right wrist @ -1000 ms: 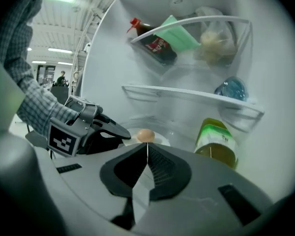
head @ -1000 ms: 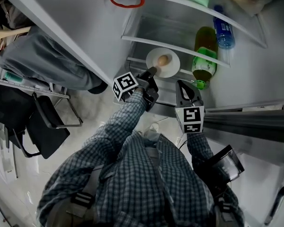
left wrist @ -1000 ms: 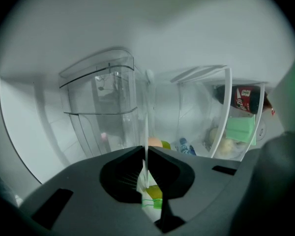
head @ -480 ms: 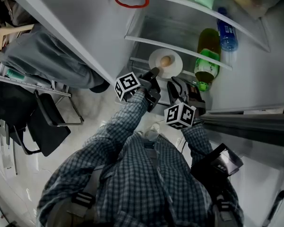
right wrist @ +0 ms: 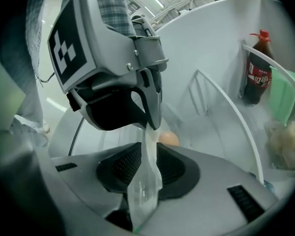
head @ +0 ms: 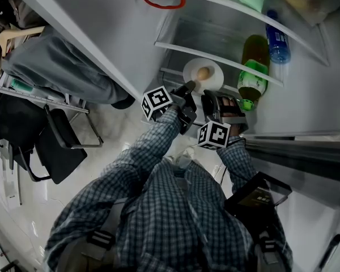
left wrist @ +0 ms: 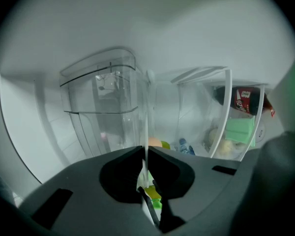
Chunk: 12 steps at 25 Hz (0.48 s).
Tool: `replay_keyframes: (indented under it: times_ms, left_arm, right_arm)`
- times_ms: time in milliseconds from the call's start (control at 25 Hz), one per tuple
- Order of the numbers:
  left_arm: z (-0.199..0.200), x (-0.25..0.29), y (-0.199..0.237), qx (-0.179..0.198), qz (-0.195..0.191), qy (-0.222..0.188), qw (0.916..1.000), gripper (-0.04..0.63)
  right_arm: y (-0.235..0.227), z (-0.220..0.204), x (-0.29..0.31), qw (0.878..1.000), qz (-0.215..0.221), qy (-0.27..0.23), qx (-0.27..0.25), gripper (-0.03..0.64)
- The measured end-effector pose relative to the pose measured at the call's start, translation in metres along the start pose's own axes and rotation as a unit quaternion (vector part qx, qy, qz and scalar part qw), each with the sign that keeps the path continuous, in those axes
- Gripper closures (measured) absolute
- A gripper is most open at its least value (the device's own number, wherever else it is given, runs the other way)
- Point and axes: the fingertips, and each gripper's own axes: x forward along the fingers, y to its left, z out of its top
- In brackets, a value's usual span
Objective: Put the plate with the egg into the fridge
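Plate (head: 213, 79) was pinched at near rim by left gripper (head: 188, 87) and right gripper (head: 211, 95), side by side | egg (head: 203, 72) lay beyond jaws | fridge shelf (head: 175, 49) was judged directly ahead.

Fridge shelf (head: 171, 72): plate (head: 211, 84) with egg (head: 203, 73) at front edge, green bottle (head: 253, 67) beside.

Pale glossy floor (head: 110, 130); blk chair (head: 59, 158) at L.

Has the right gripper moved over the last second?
Yes. The right gripper swung left, away from the green bottle, and onto the rim of the plate.
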Motion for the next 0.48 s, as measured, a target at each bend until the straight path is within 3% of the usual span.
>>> replay_keyframes:
  times_ms: [480]
  left_arm:
    - [0.000, 0.000, 0.000, 0.000, -0.003, 0.003, 1.0000, 0.578]
  right_arm:
    - [0.005, -0.009, 0.013, 0.997, 0.005, 0.026, -0.073, 0.556]
